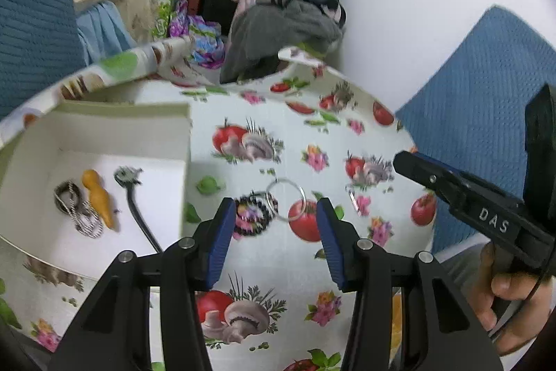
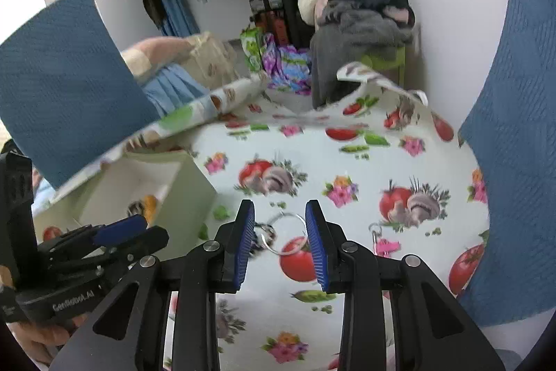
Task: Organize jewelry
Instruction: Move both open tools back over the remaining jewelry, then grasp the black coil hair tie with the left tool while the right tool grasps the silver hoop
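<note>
Left gripper jaws spread, nothing between them, above the fruit-print tabletop. Right gripper jaws likewise spread, empty. Just ahead of both: thin silver wire hoop lying flat, touching a dark beaded bracelet on its left. Left, a shallow white cardboard box holds an orange pendant and silver chain. Bare cloth beyond, to the far edge.
</note>
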{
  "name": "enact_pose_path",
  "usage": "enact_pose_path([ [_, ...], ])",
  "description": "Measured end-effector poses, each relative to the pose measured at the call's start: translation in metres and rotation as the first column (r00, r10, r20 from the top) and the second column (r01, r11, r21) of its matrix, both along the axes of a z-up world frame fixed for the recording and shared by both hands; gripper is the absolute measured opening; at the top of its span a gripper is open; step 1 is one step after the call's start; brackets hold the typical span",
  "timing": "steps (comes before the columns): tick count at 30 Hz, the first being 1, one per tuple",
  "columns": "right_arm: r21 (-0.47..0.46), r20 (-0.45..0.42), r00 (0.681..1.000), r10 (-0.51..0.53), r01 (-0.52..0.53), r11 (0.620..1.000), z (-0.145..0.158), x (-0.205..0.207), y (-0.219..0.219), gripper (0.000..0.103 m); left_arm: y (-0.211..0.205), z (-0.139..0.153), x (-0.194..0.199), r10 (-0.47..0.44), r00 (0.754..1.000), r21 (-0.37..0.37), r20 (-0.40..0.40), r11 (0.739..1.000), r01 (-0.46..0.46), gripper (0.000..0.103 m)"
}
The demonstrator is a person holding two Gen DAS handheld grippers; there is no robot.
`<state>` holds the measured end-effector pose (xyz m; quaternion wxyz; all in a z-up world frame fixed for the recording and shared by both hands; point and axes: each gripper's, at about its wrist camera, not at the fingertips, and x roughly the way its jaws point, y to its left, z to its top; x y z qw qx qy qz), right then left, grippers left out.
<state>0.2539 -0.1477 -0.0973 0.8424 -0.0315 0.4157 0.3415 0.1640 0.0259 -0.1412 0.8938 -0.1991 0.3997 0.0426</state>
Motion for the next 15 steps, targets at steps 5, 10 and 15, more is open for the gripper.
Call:
enact_pose_path([
  [5, -0.034, -0.054, 0.999, 0.009, -0.011, 0.999, -0.031, 0.014, -0.002, 0.029, -0.01, -0.027, 0.008, -0.022, 0.999, -0.018, -0.044, 1.0, 0.021, 0.049],
  [10, -0.036, -0.111, 0.994, 0.0, -0.004, 0.999, -0.05, 0.028, -0.004, 0.029, -0.023, -0.053, 0.023, -0.059, 0.995, -0.014, -0.079, 0.998, 0.058, 0.038],
  [15, -0.069, -0.141, 0.99, -0.007, -0.003, 0.998, -0.065, 0.036, -0.001, 0.029, -0.027, -0.084, 0.043, -0.074, 0.988, 0.014, -0.137, 0.997, 0.076, 0.031],
])
